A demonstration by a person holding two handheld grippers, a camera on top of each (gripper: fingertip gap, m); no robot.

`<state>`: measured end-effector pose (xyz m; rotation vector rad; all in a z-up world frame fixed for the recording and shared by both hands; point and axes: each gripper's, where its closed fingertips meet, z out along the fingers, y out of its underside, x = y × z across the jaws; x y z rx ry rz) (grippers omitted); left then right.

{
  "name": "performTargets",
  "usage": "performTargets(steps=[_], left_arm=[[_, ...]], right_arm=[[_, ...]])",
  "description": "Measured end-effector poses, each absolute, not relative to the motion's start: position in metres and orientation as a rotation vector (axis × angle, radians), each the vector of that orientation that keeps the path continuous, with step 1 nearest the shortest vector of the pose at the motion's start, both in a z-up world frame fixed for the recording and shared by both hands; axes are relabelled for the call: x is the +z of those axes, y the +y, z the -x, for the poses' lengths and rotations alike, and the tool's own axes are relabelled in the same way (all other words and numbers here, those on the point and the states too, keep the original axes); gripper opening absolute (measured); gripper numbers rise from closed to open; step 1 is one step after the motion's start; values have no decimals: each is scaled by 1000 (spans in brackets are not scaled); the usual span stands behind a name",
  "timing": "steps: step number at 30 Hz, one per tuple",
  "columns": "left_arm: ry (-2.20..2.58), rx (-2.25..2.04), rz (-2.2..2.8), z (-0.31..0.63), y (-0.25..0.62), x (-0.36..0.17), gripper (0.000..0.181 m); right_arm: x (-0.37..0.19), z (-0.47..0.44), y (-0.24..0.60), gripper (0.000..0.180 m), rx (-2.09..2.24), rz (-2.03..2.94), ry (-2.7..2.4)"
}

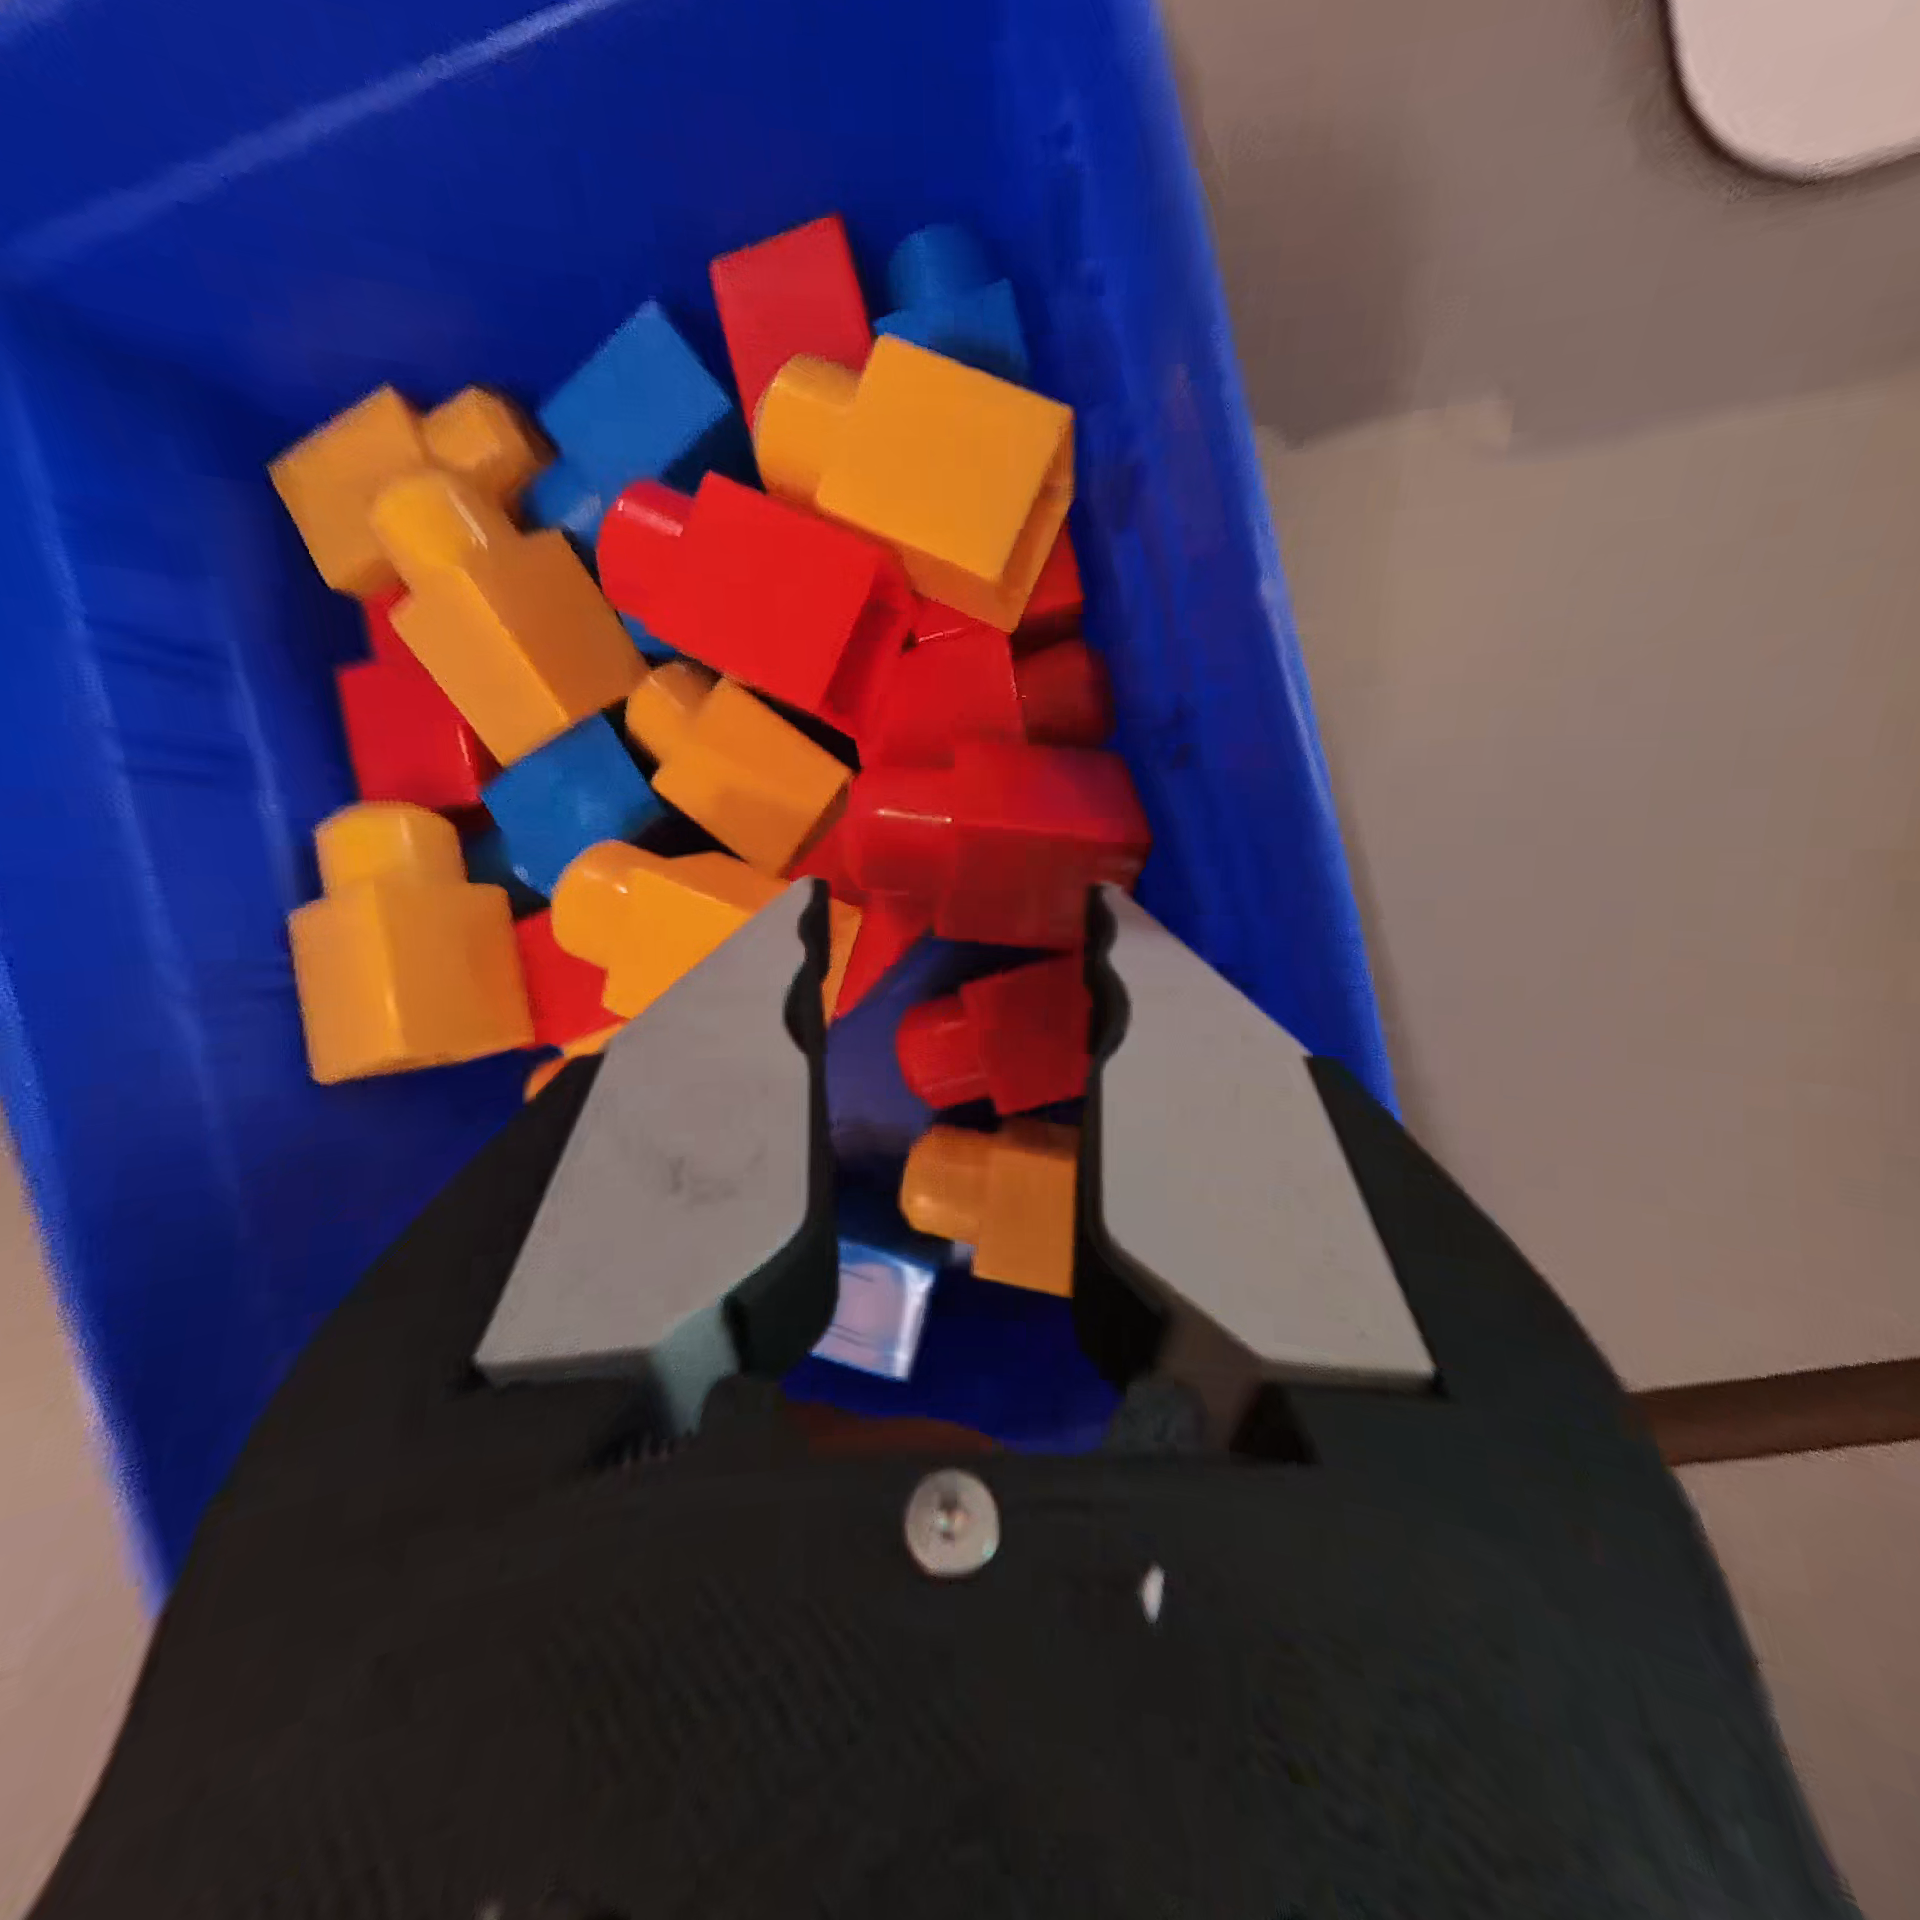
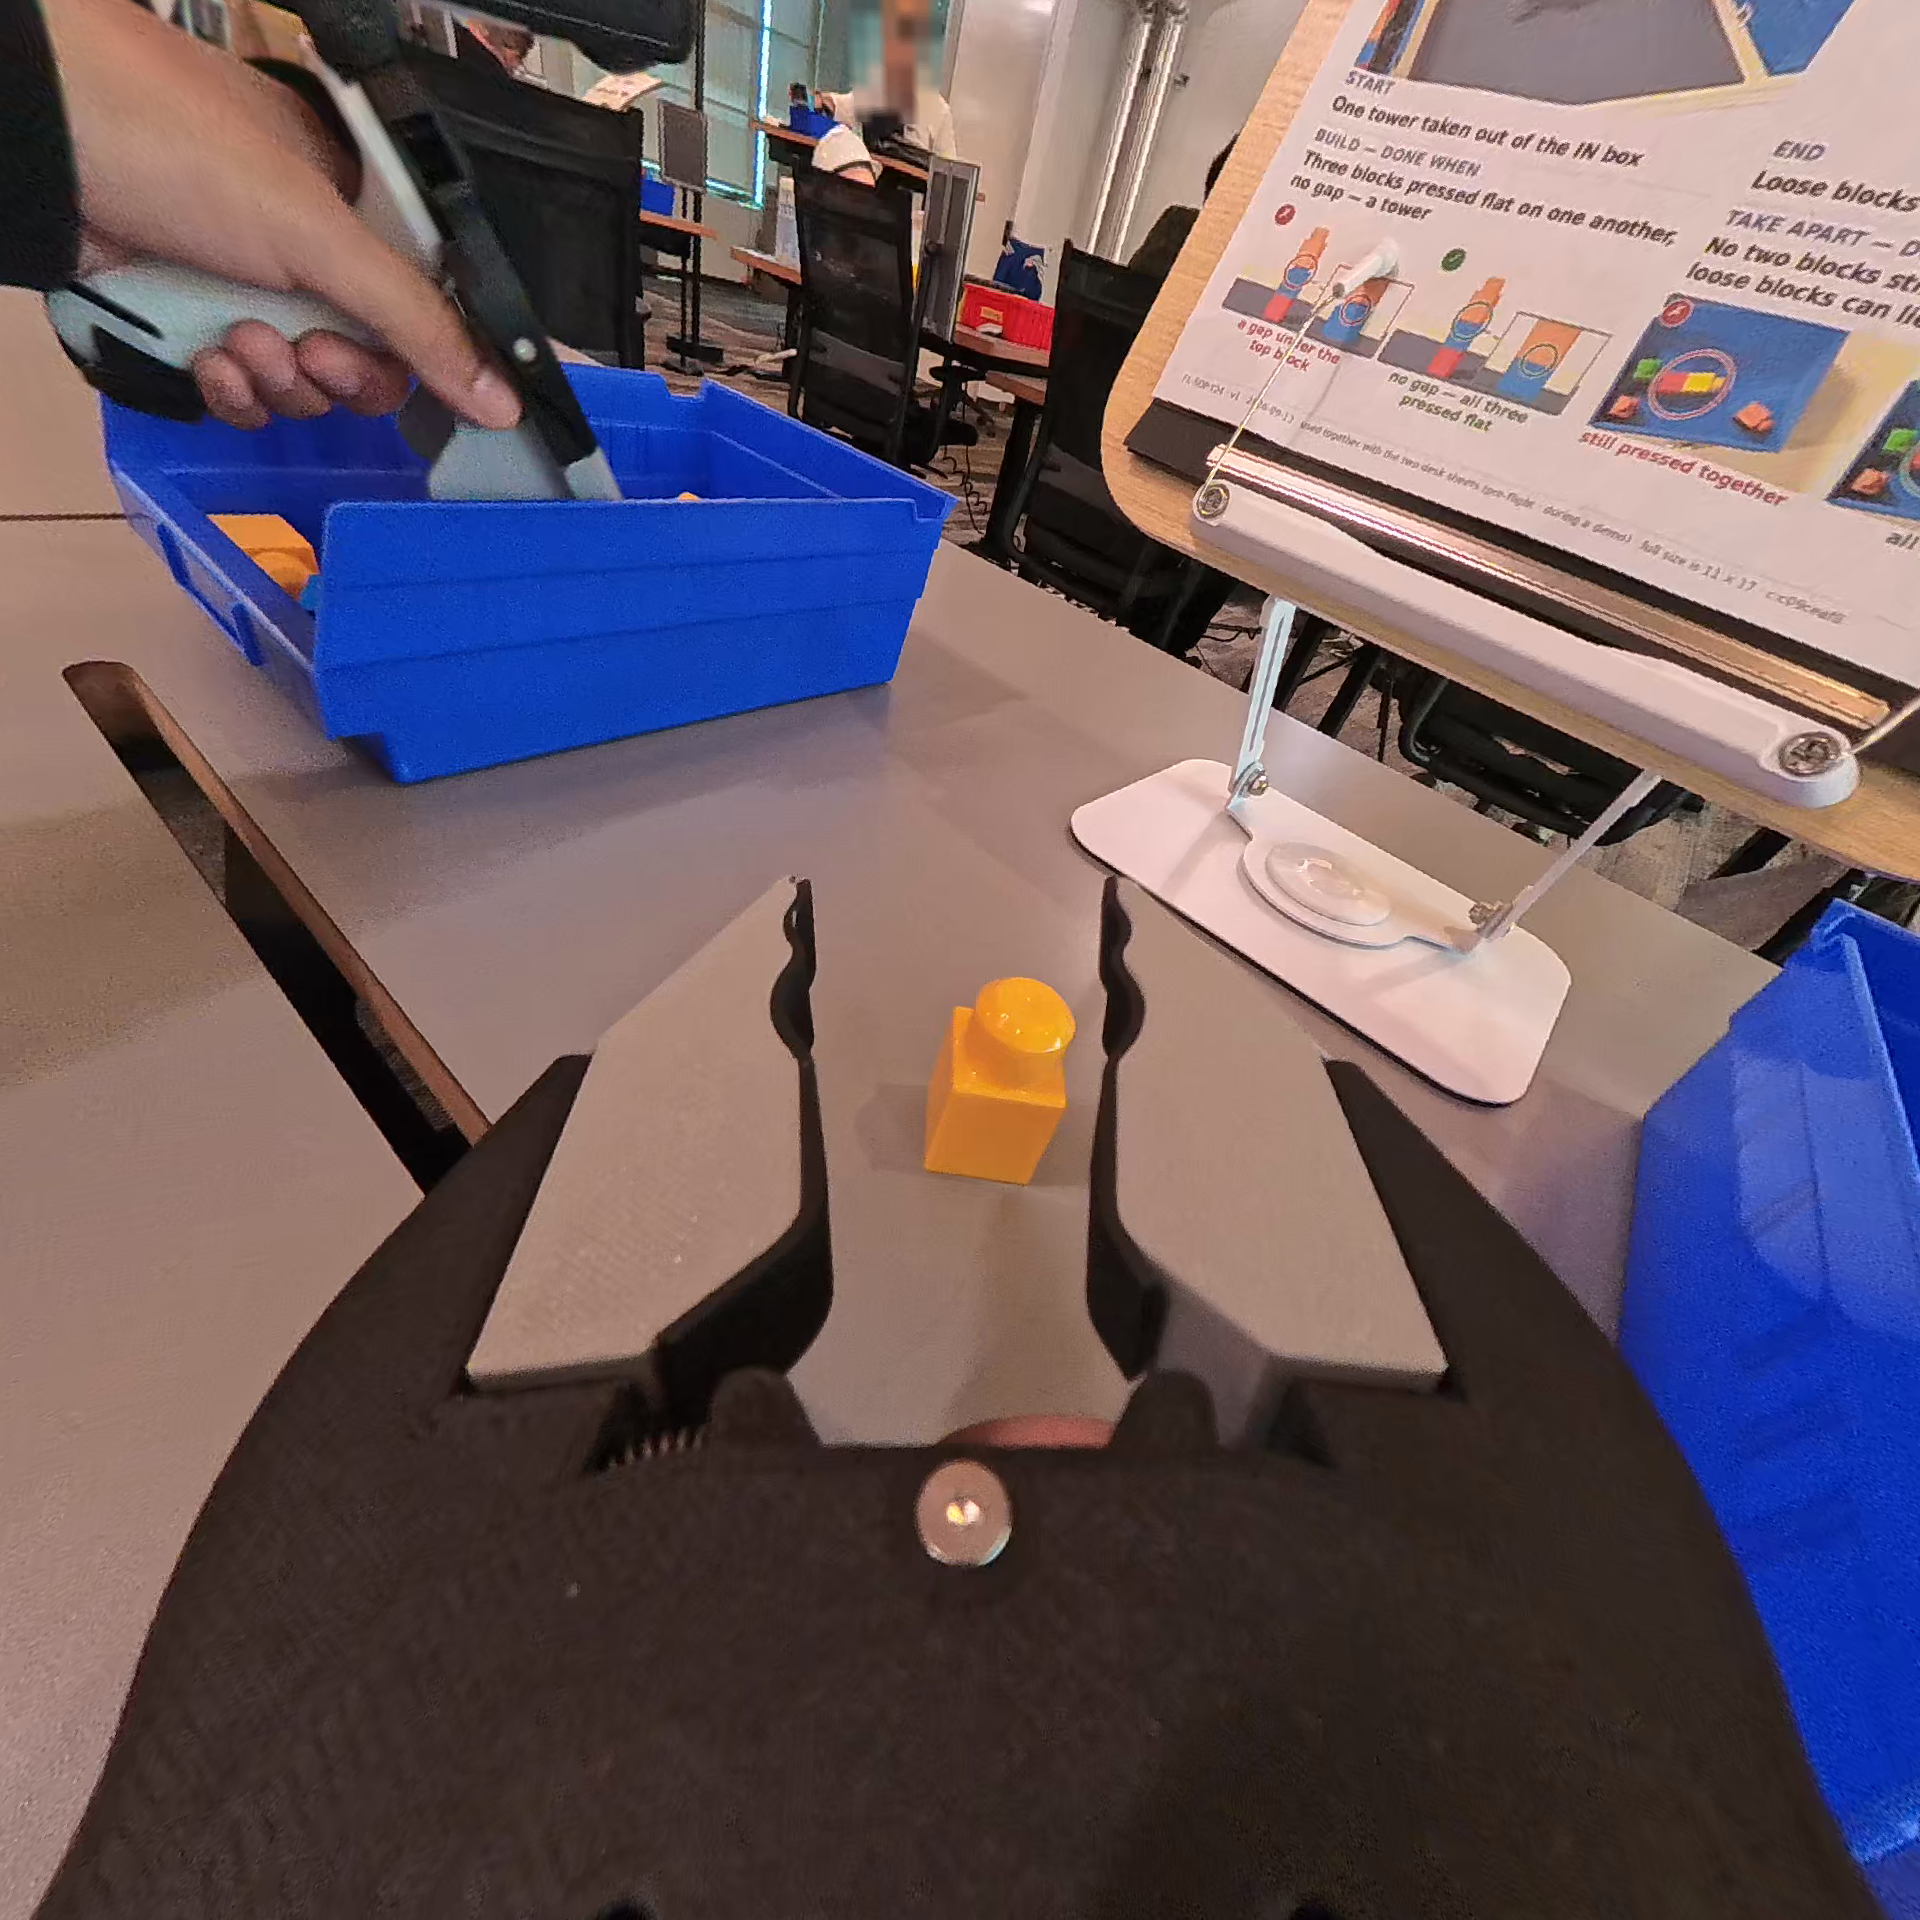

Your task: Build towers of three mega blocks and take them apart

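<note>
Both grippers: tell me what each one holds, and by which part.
Nothing is held. The left gripper is open over the loose blocks in the blue bin. The right gripper is open, with the orange block standing free on the table.

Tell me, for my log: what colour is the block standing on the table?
Orange-yellow block; the right wrist view shows it best.

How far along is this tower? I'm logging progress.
Done: one orange block stands upright on the table. In hand: nothing; the left gripper reaches open into the blue bin; the right gripper is open. Left: two blocks to stack.
</note>
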<state>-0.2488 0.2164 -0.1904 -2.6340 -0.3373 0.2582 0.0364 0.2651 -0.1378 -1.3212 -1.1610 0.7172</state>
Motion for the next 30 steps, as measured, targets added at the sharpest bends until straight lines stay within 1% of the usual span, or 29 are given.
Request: performTargets(steps=[2, 5, 8, 9, 12, 16, 20, 22, 24, 30], left_arm=[[-455, 199, 2625, 251, 220, -190, 61], [-539, 254, 2626, 260, 218, -188, 58], [-586, 144, 2661, 246, 221, -199, 58], [-601, 133, 2662, 243, 223, -202, 55], [-640, 123, 2633, 245, 230, -208, 58], [-651, 95, 2598, 247, 235, -215, 58], [-593, 122, 2615, 247, 235, -214, 53], [-592, 90, 2585, 246, 235, -208, 45], [-597, 64, 2523, 248, 236, -193, 31], [-510, 168, 2487, 255, 219, -150, 31]], right_arm=[[-137, -35, 263, 53, 720, 1315, -1167], [-135, -34, 259, 52, 706, 1288, -1182], [-134, -33, 254, 52, 680, 1261, -1200], [-133, -33, 253, 52, 674, 1252, -1203], [-129, -34, 251, 52, 665, 1228, -1202], [-128, -34, 250, 52, 669, 1224, -1200], [-125, -34, 247, 51, 674, 1211, -1201], [-125, -34, 246, 50, 667, 1203, -1205], [-126, -34, 247, 50, 661, 1205, -1207], [-125, -36, 252, 49, 670, 1221, -1186]])
